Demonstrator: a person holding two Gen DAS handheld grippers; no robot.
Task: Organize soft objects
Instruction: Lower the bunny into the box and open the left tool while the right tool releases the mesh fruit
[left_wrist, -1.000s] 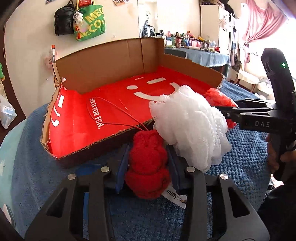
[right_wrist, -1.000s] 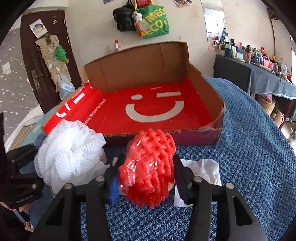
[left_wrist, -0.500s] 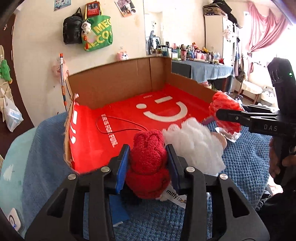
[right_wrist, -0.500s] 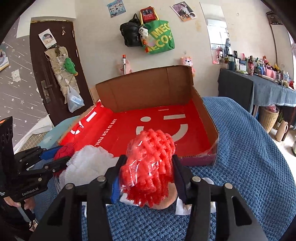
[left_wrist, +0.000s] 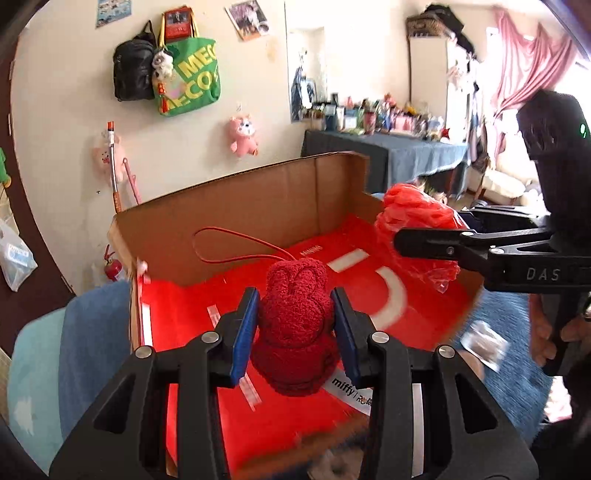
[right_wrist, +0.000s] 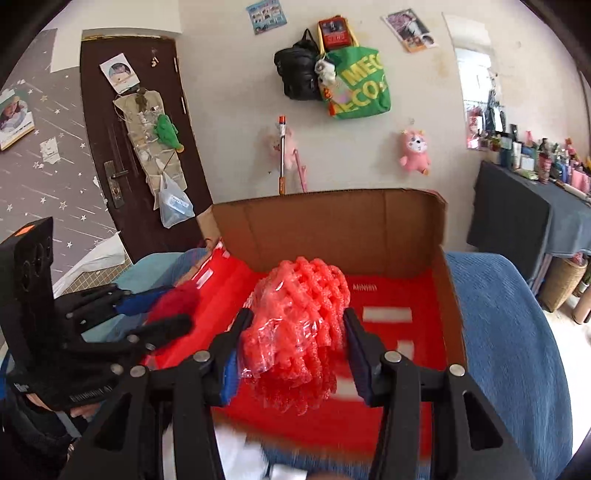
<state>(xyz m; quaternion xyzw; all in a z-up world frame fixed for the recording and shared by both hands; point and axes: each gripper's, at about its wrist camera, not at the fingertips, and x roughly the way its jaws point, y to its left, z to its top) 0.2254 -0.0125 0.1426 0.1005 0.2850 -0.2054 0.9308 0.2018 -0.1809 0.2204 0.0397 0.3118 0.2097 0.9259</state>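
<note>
Left tool (left_wrist: 293, 328): blue pads clamped on the dark red terry-cloth bunny toy (left_wrist: 295, 328), upright, ears toward the top of the frame, its white "miffy" tag hanging below at lower centre.

Right tool (right_wrist: 291, 339): clamped on the orange-red foam-mesh bundle in clear plastic wrap (right_wrist: 295, 332), bulging out above and below the pads.

Key relation: both loads hang over the open shallow cardboard box with the red smiley-print liner (left_wrist: 236, 206). In the left wrist view the bunny sits centre frame above the red floor, brown back wall behind it in the upper middle. The mesh bundle sits centre right of that view, near the box's right wall. In the right wrist view the bundle is centre frame over the floor, with the bunny at mid left by the box's left side.

So the drop axis looks straight down for both, with no more reach forward needed. The left tool looks set for the left half, the right tool for the right half. The loads are well apart, so I'd expect no clash on release. The thin red cord loop (left_wrist: 236, 247) off the bunny's head trails toward the back wall and may snag.
</note>
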